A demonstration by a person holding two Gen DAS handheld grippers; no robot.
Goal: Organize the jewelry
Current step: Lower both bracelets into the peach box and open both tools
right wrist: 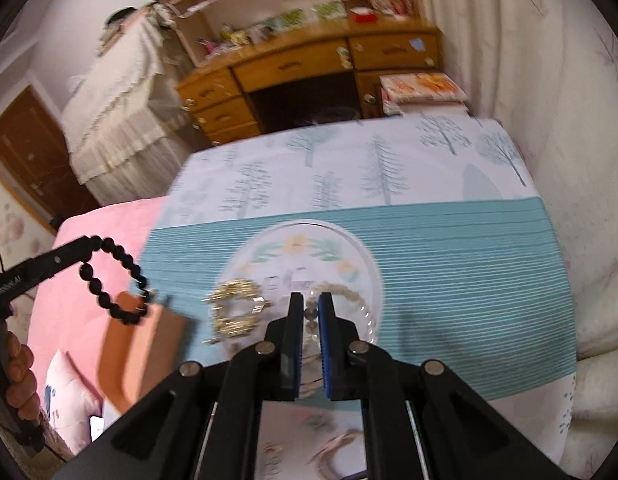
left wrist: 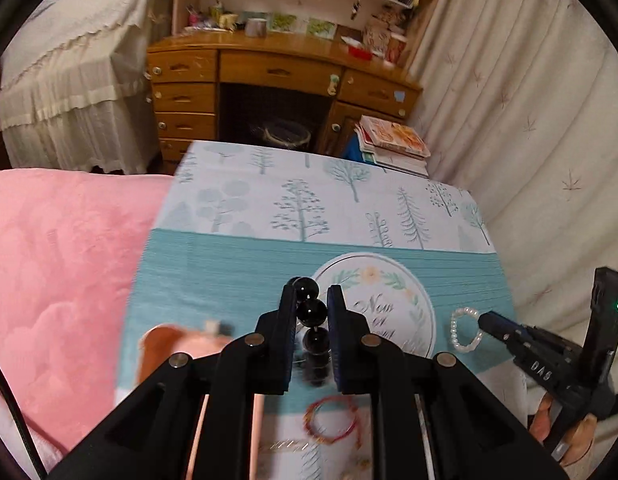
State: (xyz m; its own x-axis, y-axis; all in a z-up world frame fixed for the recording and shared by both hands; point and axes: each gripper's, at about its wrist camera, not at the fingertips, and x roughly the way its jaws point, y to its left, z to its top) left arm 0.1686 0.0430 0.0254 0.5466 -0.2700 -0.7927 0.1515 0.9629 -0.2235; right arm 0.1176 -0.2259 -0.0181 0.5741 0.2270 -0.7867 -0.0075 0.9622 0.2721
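Note:
My left gripper (left wrist: 312, 308) is shut on a black bead bracelet (left wrist: 311, 310), which hangs between its pads above the teal cloth. In the right wrist view the same bracelet (right wrist: 113, 280) dangles as a loop from the left gripper (right wrist: 87, 242). My right gripper (right wrist: 311, 308) is shut on a white pearl bracelet (right wrist: 363, 308) over a round floral plate (right wrist: 309, 236). From the left wrist view, the pearl bracelet (left wrist: 465, 330) hangs from the right gripper (left wrist: 483, 318) to the right of the plate (left wrist: 423, 300). A gold bracelet (right wrist: 237, 308) lies at the plate's left edge.
An orange-pink box (right wrist: 145, 344) stands at the cloth's left edge beside a pink blanket (left wrist: 61, 280). A red string bracelet (left wrist: 331, 420) and a gold chain (left wrist: 285, 446) lie near the front. A book stack (left wrist: 393, 144), wooden desk (left wrist: 269, 68) and curtain (left wrist: 529, 120) are beyond.

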